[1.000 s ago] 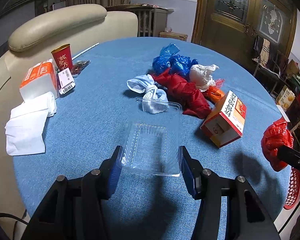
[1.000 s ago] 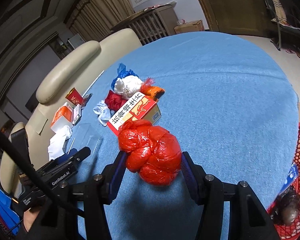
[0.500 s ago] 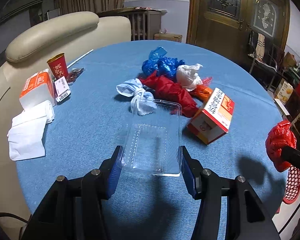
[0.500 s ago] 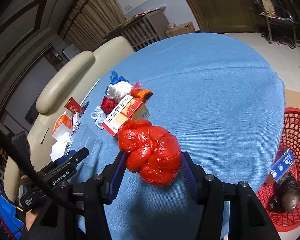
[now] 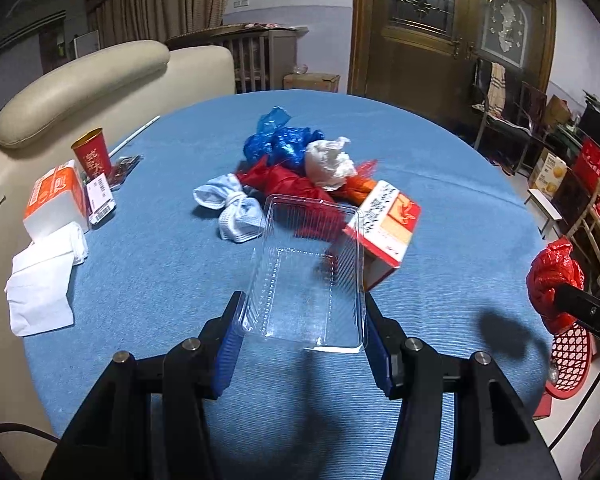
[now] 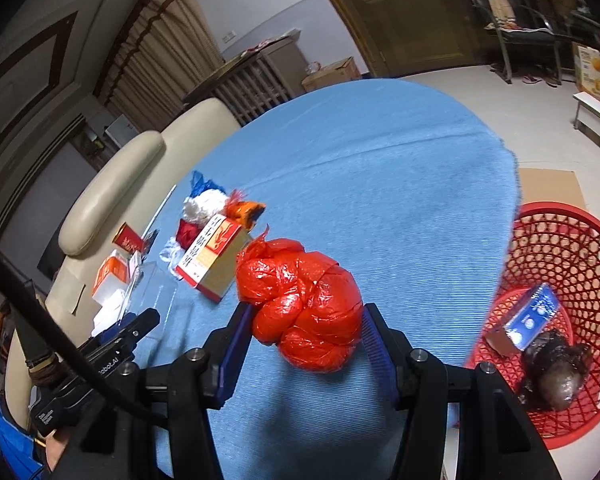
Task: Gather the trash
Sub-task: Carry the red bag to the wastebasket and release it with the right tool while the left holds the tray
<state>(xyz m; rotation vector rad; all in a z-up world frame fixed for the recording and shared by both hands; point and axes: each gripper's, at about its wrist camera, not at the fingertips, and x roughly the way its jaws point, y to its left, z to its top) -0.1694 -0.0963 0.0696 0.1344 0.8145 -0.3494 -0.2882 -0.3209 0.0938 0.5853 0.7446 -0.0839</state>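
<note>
My left gripper point(image 5: 302, 320) is shut on a clear plastic tray point(image 5: 306, 272) and holds it above the blue table point(image 5: 160, 264). My right gripper point(image 6: 302, 336) is shut on a crumpled red plastic bag point(image 6: 304, 312), lifted near the table's right edge; it also shows in the left wrist view point(image 5: 554, 276). A red mesh basket point(image 6: 572, 264) stands on the floor to the right, holding a blue box point(image 6: 534, 316) and a dark lump point(image 6: 556, 376). A pile of blue, red and white bags point(image 5: 296, 164) lies mid-table beside a red-and-white carton point(image 5: 388, 224).
A red cup point(image 5: 92, 156), an orange-and-white box point(image 5: 56, 200) and white napkins point(image 5: 44, 284) lie at the table's left. A cream sofa point(image 5: 80, 84) stands behind it. Chairs and boxes point(image 5: 552, 168) stand on the right.
Both grippers have risen and drawn back with their loads. The right gripper has swung right, so more of the red basket shows.
</note>
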